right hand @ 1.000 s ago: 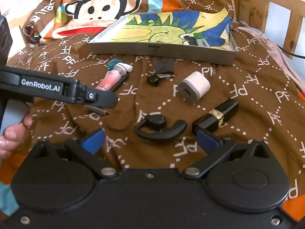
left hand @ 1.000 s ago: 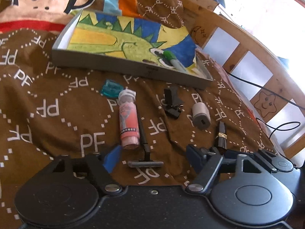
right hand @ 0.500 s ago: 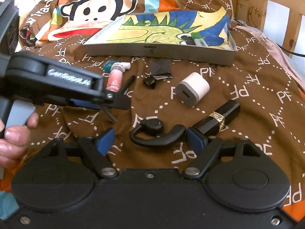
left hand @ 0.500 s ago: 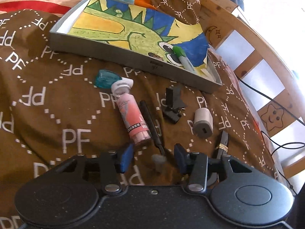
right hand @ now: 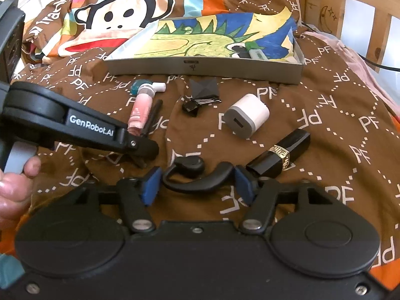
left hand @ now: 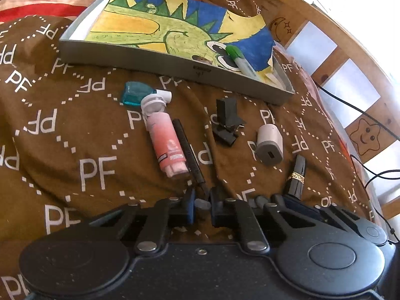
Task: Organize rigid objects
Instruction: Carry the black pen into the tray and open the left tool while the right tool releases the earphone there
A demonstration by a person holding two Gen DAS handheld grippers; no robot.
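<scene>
Left wrist view shows the left gripper [left hand: 201, 203] pinched on the head of the razor [left hand: 190, 155], lying on the blanket [left hand: 75, 137] beside the pink tube [left hand: 166, 145]; it looks light, stiff and slick, so the thin neck seems the surest hold, while the right gripper [right hand: 197, 183] straddles the earpiece [right hand: 193, 175], half-wide.

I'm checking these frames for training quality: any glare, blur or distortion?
Left wrist view: window light blows out the upper right behind the bed rail; fisheye bends the tray edge. Right wrist view: even light, sharp; the hand at left edge is overexposed.
</scene>
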